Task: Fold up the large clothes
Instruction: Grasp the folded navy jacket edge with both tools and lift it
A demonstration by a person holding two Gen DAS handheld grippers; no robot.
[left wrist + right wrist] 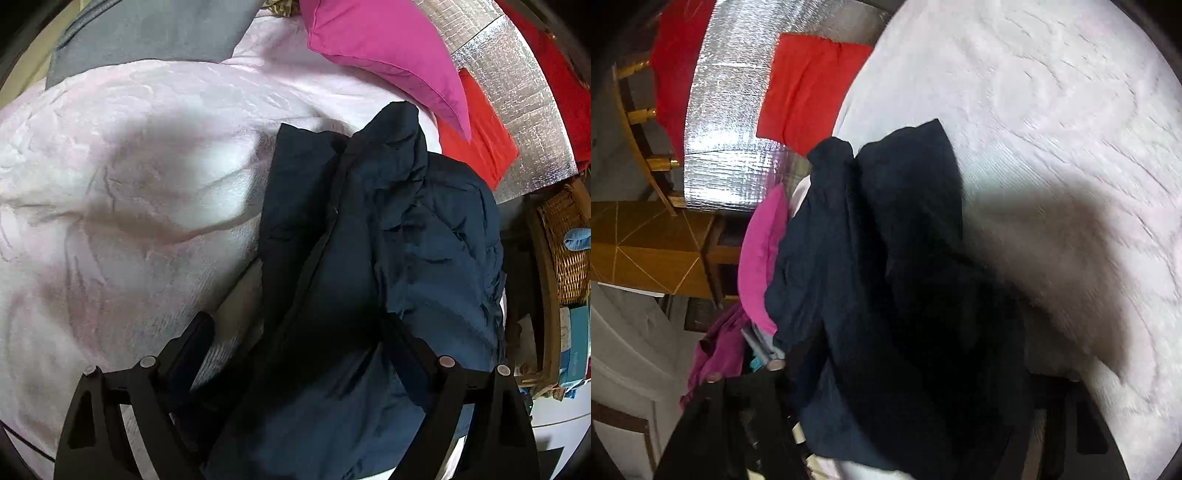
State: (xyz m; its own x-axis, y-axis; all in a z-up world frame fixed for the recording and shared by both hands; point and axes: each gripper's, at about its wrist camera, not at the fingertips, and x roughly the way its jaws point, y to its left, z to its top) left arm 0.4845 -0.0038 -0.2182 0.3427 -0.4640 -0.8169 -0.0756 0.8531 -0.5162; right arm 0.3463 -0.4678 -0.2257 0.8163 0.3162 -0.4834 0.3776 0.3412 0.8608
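Left tongs spread wide, right tongs half-parted

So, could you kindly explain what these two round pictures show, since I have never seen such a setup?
No robot here: a person holds a two-finger gripper in each hand, and a fisheye camera on each looks along its fingers.

The left gripper straddles a dark navy padded jacket with jaws wide; whether it grips is unclear. The jacket lies bunched on a pale pink blanket.

The right gripper meets the same jacket from another side; its jaws are mostly hidden. Beyond lie a magenta pillow, a red cloth and silver foil sheeting.
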